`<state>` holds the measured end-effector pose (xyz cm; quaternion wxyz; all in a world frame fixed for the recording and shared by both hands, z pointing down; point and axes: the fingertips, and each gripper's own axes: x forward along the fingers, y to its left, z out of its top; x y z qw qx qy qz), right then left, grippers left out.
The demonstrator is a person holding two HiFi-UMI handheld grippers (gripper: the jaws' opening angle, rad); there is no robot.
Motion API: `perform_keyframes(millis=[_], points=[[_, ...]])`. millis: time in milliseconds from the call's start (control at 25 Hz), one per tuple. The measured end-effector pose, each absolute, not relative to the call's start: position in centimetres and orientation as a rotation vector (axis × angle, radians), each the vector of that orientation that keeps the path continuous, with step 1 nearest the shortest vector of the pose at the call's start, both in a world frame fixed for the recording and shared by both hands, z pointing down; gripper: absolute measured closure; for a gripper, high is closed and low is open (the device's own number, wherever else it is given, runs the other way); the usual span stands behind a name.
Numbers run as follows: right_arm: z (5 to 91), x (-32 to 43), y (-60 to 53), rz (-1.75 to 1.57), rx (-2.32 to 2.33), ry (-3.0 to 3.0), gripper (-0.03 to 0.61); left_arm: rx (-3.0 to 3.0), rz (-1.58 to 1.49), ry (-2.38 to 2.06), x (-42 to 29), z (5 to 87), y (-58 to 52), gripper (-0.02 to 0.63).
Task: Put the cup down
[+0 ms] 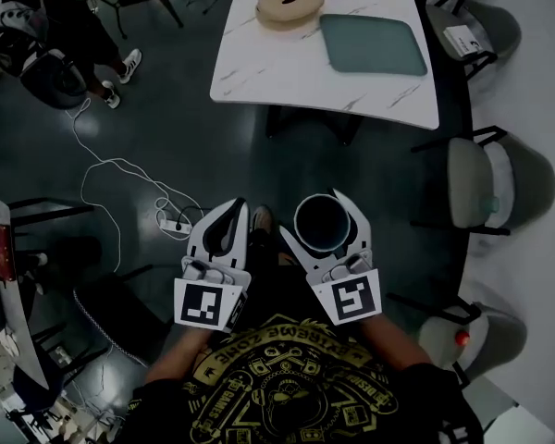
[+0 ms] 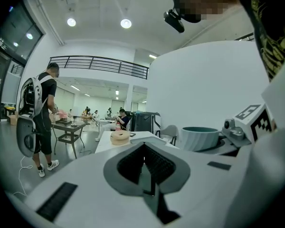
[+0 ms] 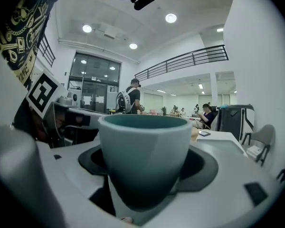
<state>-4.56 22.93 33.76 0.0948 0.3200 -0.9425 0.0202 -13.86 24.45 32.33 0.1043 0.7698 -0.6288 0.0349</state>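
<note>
While the right gripper (image 1: pixel 322 213) pinches the upright cup (image 1: pixel 320 225), the table (image 1: pixel 296 77) lies straight ahead, well apart; the left gripper (image 1: pixel 231 218), jaws together, carries nothing.

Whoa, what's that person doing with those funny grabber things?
A person is holding a grabber tool in each hand. The right gripper has its fingers closed around a teal cup, held upright above the dark floor. The left gripper is shut and carries nothing. The white table lies ahead, with a green tray and a round wooden ring on it. The cup has not been put down yet.
</note>
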Motion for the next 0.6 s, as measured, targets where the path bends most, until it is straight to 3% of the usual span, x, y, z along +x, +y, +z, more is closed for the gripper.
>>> perform_keyframes(millis=[600], points=[[31.9,-5.7,18.2,0.028,1.19,-2.668,0.198,2.431,0.088,-1.614,-15.0,32.3,17.1,0.604]])
